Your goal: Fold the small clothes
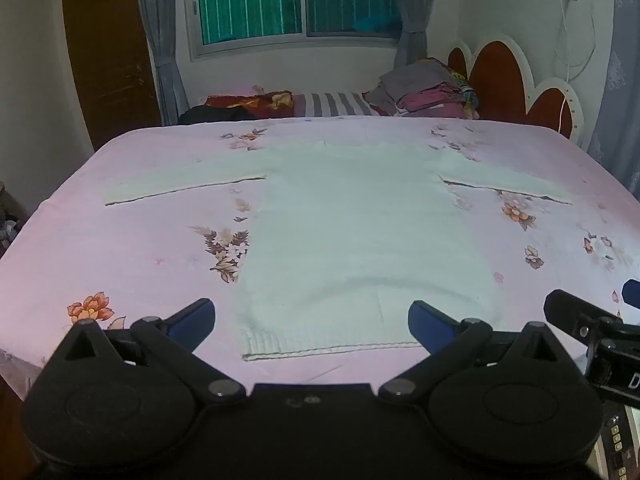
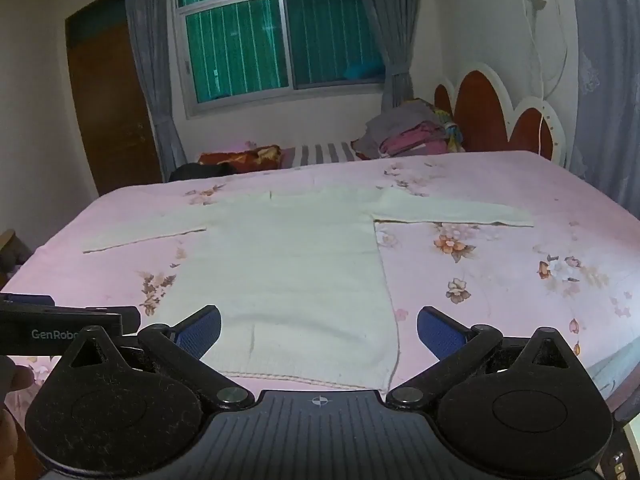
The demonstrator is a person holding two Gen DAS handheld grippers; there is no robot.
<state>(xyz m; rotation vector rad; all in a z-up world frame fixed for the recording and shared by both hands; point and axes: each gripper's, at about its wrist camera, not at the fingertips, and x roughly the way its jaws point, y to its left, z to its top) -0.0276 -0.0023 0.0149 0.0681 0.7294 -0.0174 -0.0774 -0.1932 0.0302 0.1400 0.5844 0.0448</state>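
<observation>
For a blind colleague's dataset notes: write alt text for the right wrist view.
A white long-sleeved sweater lies flat, sleeves spread, on a pink floral bedsheet, unfolded. The open right gripper hovers above its hem, holding nothing; the left gripper pokes in at the left edge. Behind are folded clothes, a headboard and a curtained window.

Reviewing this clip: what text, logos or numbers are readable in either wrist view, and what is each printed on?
"GenRobo", cut off by the right gripper's own body, on the black side of the left gripper in the right wrist view.
"D", a cut-off white letter, on the black body of the right gripper in the left wrist view.
The white knitted sweater and pink floral bedsheet carry no text.
</observation>
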